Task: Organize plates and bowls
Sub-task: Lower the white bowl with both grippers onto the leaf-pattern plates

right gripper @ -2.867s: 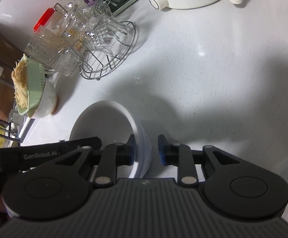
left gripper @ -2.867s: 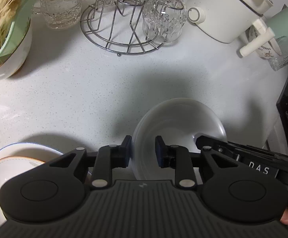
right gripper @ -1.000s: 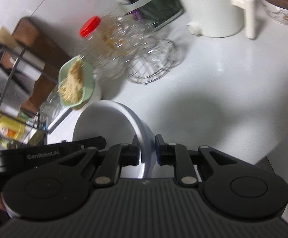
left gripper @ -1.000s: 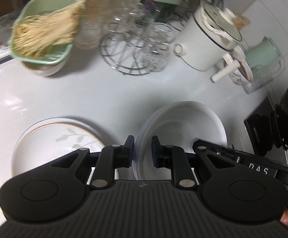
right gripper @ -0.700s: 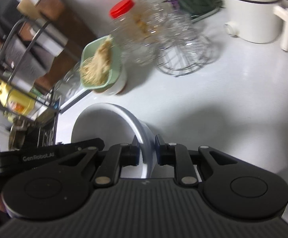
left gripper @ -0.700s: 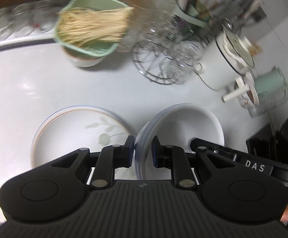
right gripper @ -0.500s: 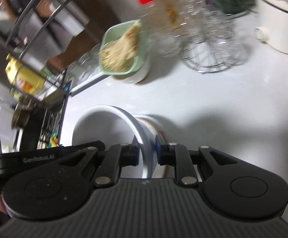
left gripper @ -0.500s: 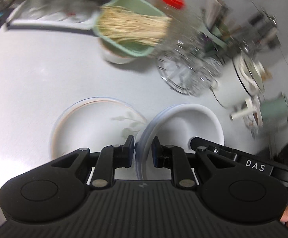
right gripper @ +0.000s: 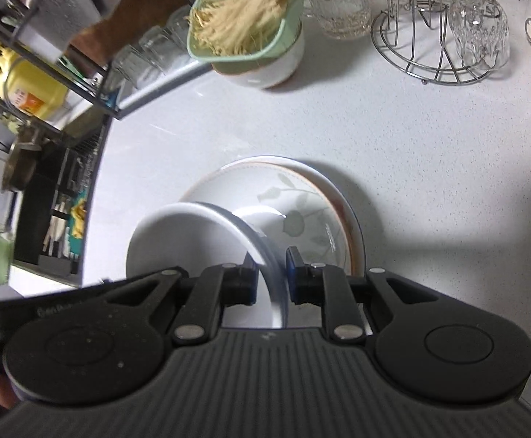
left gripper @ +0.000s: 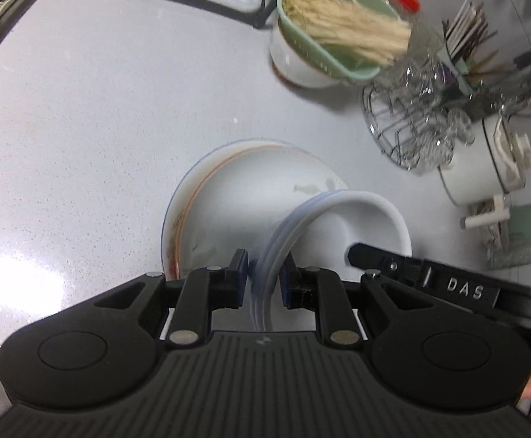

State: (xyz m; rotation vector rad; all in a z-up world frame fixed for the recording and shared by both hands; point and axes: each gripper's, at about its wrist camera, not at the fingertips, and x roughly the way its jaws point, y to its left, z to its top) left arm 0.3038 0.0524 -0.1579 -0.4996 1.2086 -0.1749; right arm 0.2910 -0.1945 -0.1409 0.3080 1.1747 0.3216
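Busy kitchen here: speckled white countertop with a wire glass rack and a green strainer of noodles along the back. Both tools are on the same thing: the left gripper and right gripper are each nearly closed, pinching opposite sides of the rim of a small stack of white bowls. The stack hangs tilted over the floral plate sitting on the counter, overlapping it in both views; can't tell if it's touching yet. To do this well I'd level the bowls out first, centre them over the plate's well, then lower both hands at the same rate so neither pinch twists the rim, and only let go once the base sits flat. Versus a second ago: the plate was off to the left of the bowls, now it's right underneath them, and the noodle strainer has swung round to the upper right in the left view. Grip looks unchanged.
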